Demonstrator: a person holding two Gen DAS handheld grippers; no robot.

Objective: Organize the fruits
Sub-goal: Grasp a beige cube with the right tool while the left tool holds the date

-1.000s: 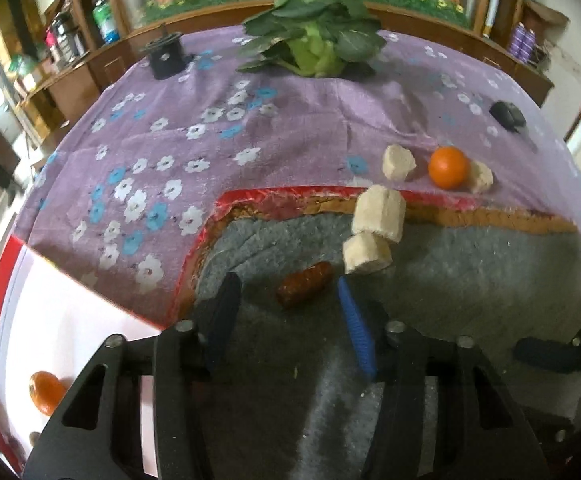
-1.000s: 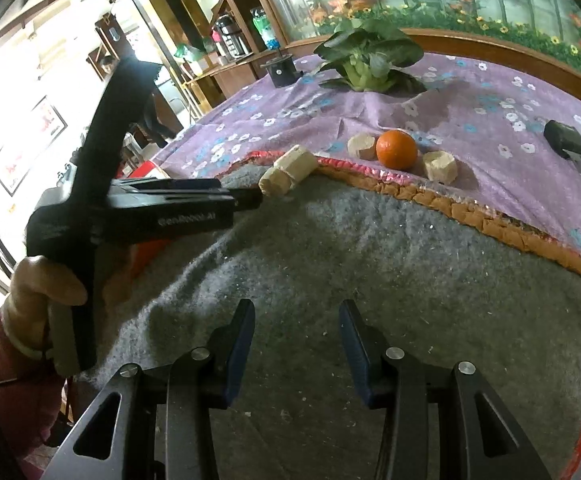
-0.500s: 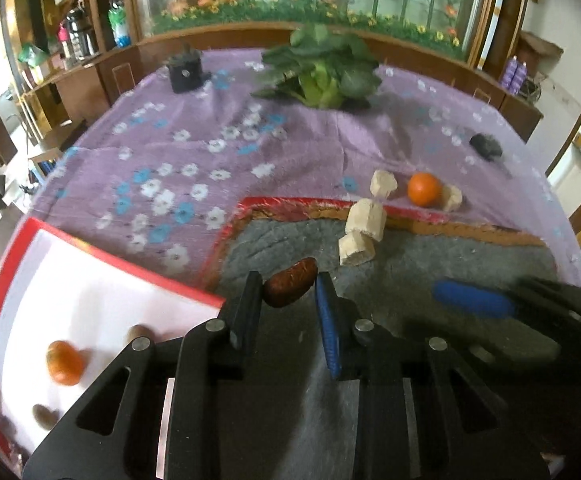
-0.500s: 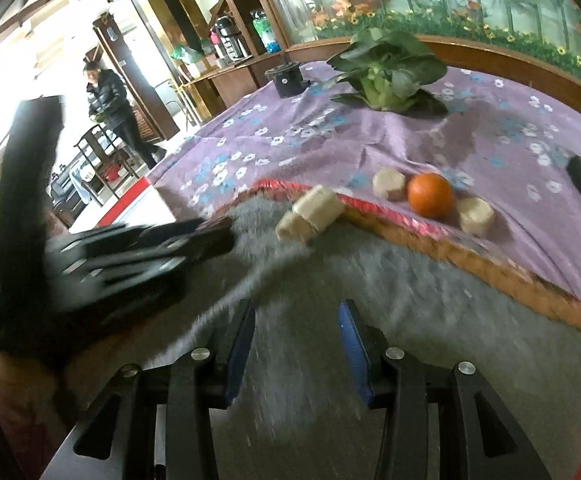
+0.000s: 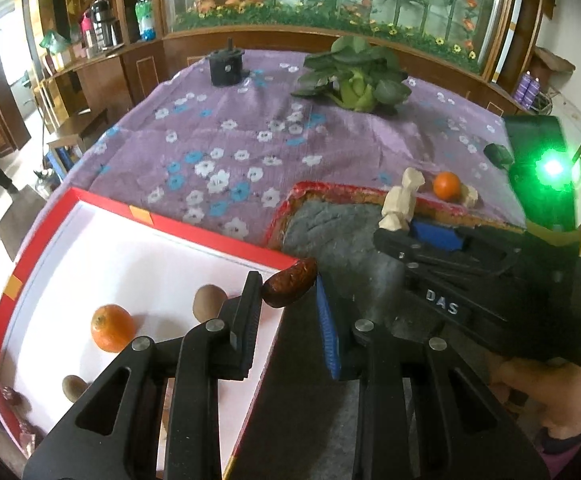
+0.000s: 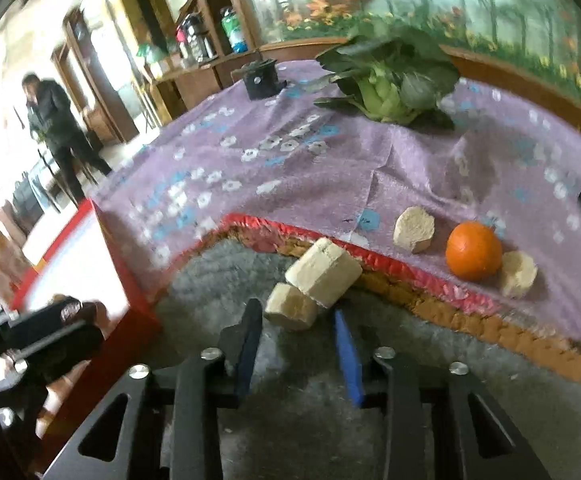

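Red-brown, a date (image 5: 289, 288) is held between the pads of the left gripper (image 5: 286, 312) at the red box's (image 5: 210, 236) right edge, release inside being called for next, while the right gripper's (image 6: 296, 344) jaws, just narrowed, stand empty before a pale chunk (image 6: 292, 312).

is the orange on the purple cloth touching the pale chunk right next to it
Touching. In the right wrist view the orange overlaps the pale chunk on its right, with no cloth visible between them.

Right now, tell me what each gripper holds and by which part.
Left gripper: red date, pinched across its lower end. Right gripper: nothing held; jaws have just been closing around a pale chunk.
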